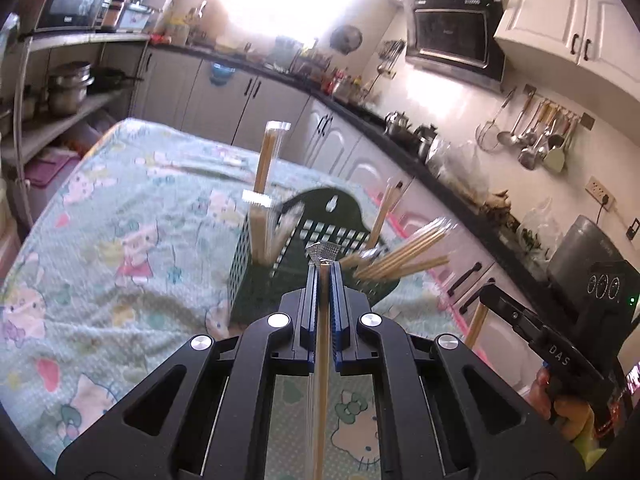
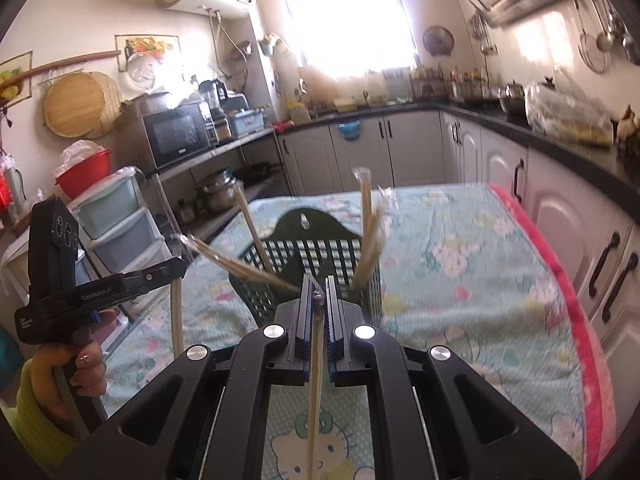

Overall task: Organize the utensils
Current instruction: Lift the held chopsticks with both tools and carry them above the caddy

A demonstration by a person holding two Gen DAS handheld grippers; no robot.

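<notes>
Table (image 2: 460,280) w/ mint Hello Kitty cloth (image 1: 100,240), pink trim (image 2: 576,292) along the cabinet side. Dark green mesh utensil basket (image 2: 320,248) sits directly on cloth, near mid-table.

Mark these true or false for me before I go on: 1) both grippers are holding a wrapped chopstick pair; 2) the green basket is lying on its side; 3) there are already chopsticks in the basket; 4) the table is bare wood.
1) True. The left gripper is shut on a wrapped chopstick pair, and the right gripper is shut on another chopstick pair.
2) False. The green basket stands upright on the table, its tall back panel pointing up.
3) True. Several wrapped chopsticks lean out of the basket at different angles.
4) False. A cartoon-print cloth in pale green covers the table.
</notes>
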